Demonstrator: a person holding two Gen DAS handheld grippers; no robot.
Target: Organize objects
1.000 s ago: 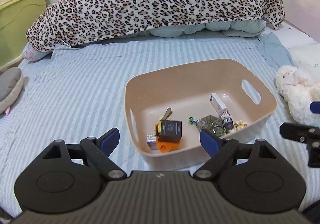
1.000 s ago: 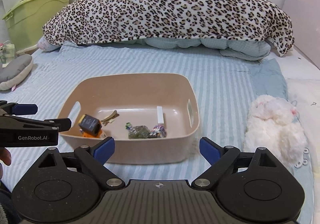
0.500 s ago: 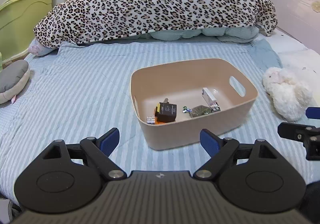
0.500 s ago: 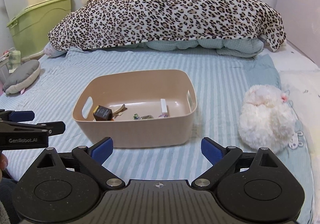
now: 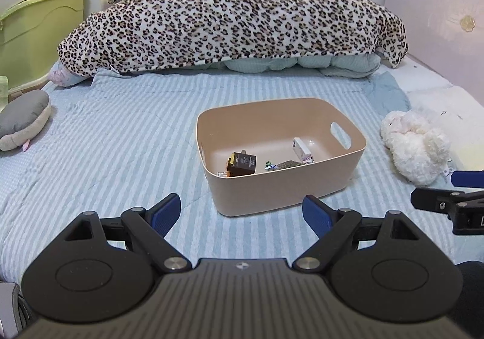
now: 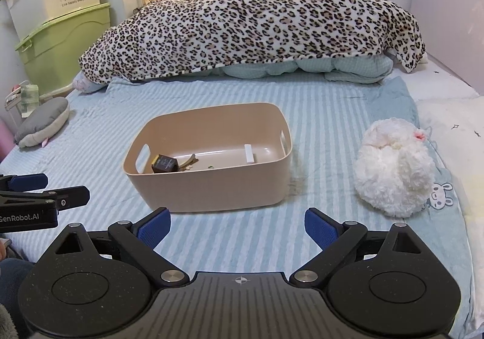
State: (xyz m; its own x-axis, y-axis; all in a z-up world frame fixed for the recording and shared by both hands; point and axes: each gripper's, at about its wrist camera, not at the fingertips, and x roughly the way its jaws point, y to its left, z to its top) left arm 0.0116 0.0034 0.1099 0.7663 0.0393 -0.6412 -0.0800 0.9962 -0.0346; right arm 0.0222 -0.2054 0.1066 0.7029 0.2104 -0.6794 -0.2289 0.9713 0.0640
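Judged nearly or fully done: small items already gathered inside the tan rounded plastic bin (image 5: 281,184) with cut-out handles, set mid-bed on the blue-and-white striped bedsheet (image 5: 115,154). No loose small things visible on the sheet around it. Possibly left: the fluffy white plush toy (image 6: 393,166) lying right of the bin and apart from it, and the grey flat plush cushion (image 6: 42,122) at the far left edge; unclear whether either belongs to the task.

Inside the bin: a black boxy device with a printed label (image 5: 242,164) at the left, a white slim rectangular box (image 5: 301,149) toward the right, a dark crinkled packet (image 5: 287,164) between them; other bits too small to name.

Left tool (image 5: 244,213) spread wide and holding nothing, near side of the bin. Right tool (image 6: 237,225) likewise parted and unloaded, also short of the bin.
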